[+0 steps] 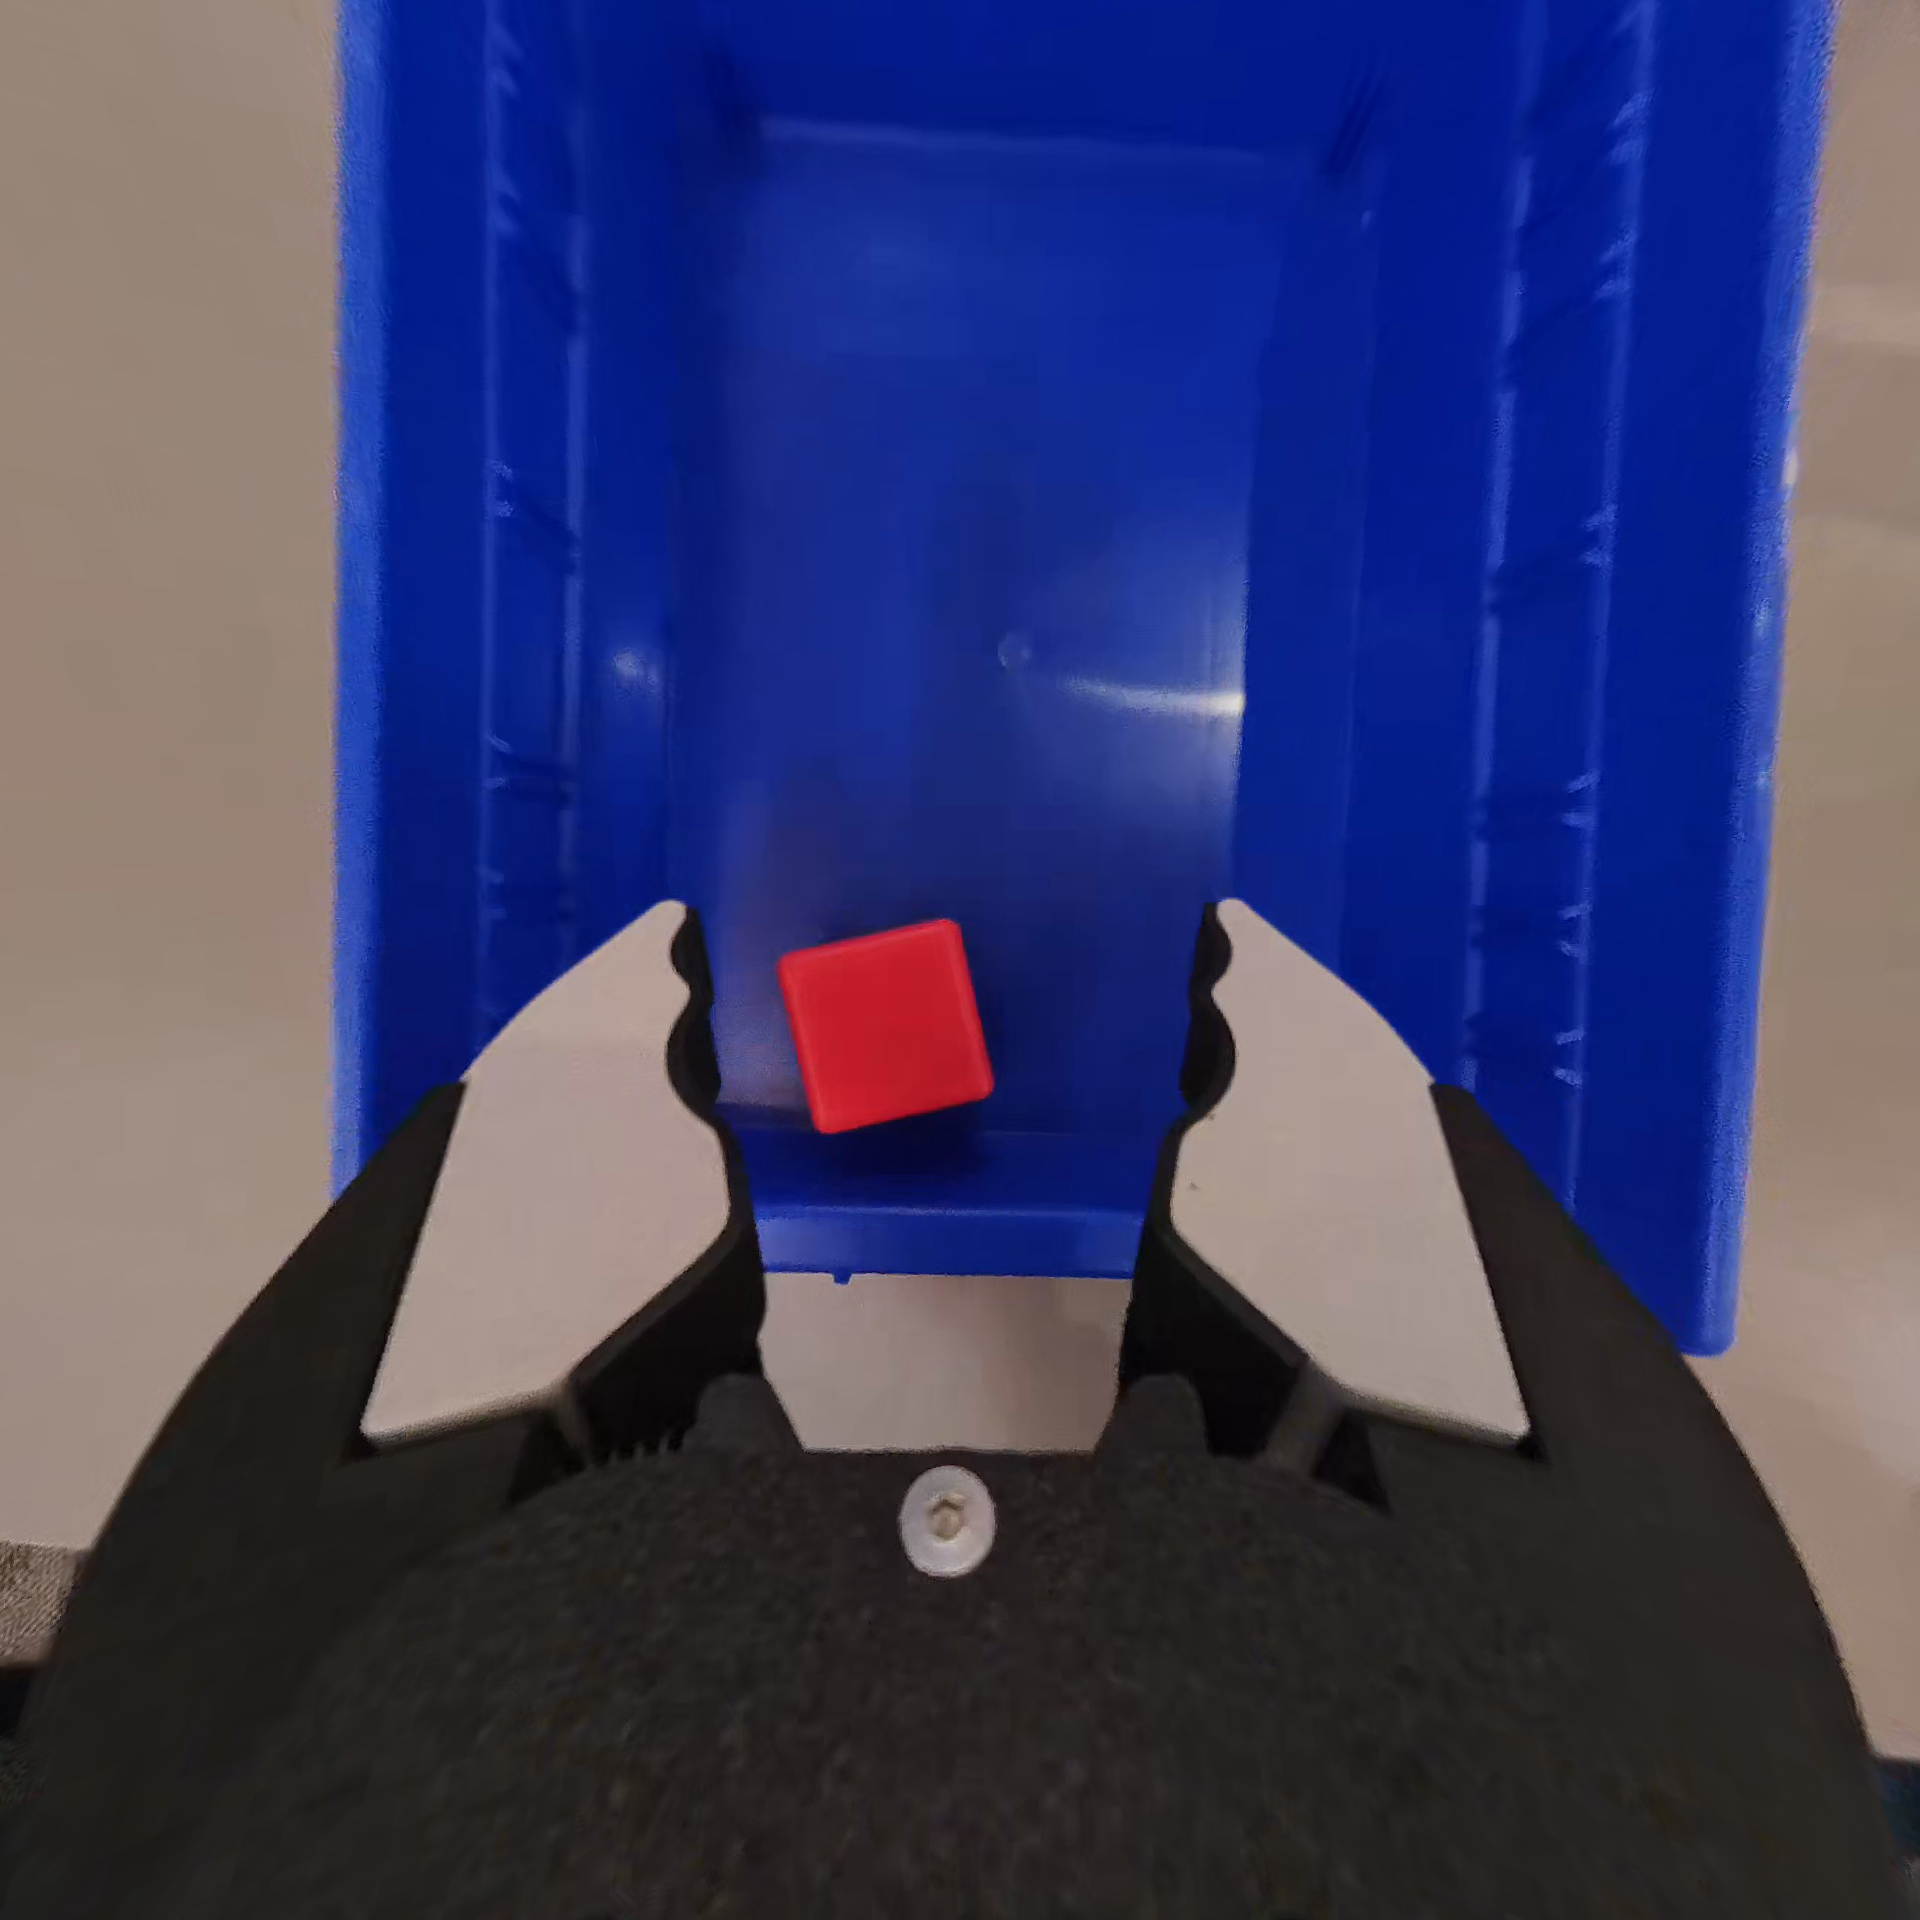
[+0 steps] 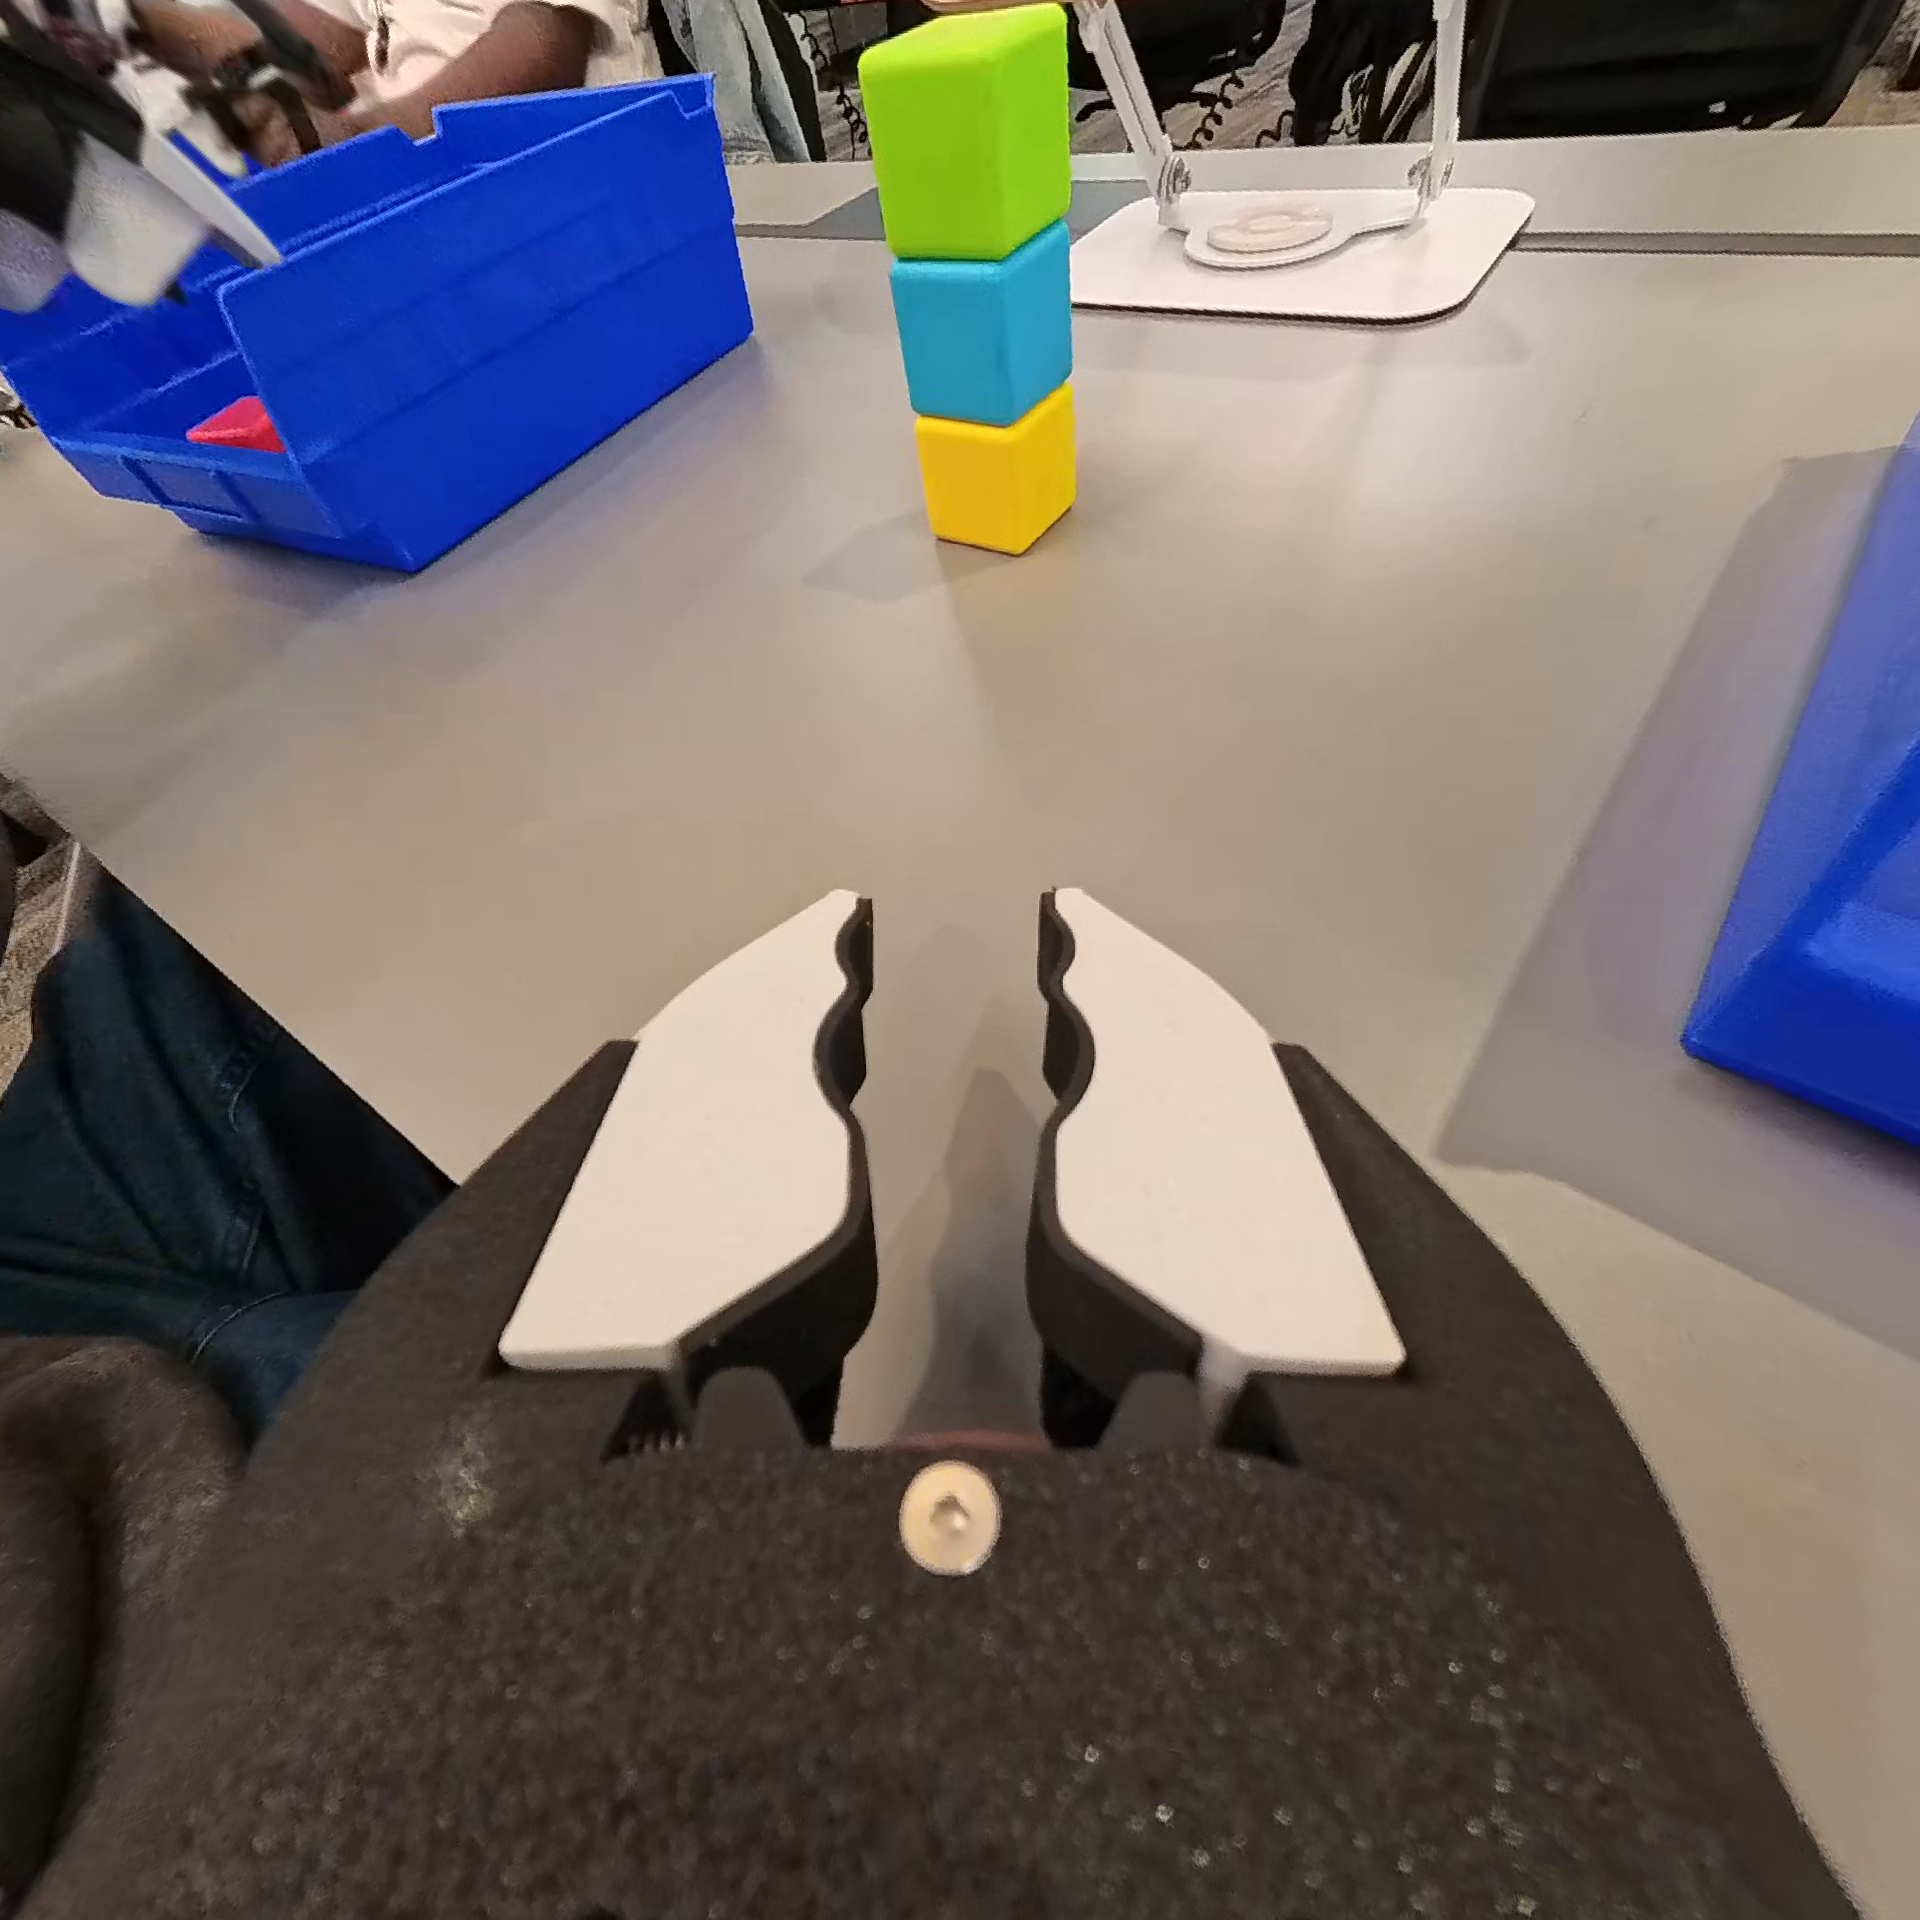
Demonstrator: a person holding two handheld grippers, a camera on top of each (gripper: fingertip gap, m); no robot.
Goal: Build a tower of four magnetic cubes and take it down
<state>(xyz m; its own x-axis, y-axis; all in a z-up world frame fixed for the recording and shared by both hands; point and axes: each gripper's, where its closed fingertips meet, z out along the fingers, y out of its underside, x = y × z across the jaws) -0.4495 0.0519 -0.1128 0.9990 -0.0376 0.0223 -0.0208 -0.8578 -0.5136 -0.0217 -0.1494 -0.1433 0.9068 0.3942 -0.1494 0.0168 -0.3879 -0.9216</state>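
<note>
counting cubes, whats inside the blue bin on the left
One red cube lies loose on the floor of the blue bin, near its low front wall, with the open left gripper above it. The fingers hide both front corners.

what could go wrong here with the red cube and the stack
The red cube lies skewed near the blue bin wall, so the open left gripper may clip the wall or grab it crooked. The three-cube tower is tall and narrow; a crooked placement could topple it.
</note>
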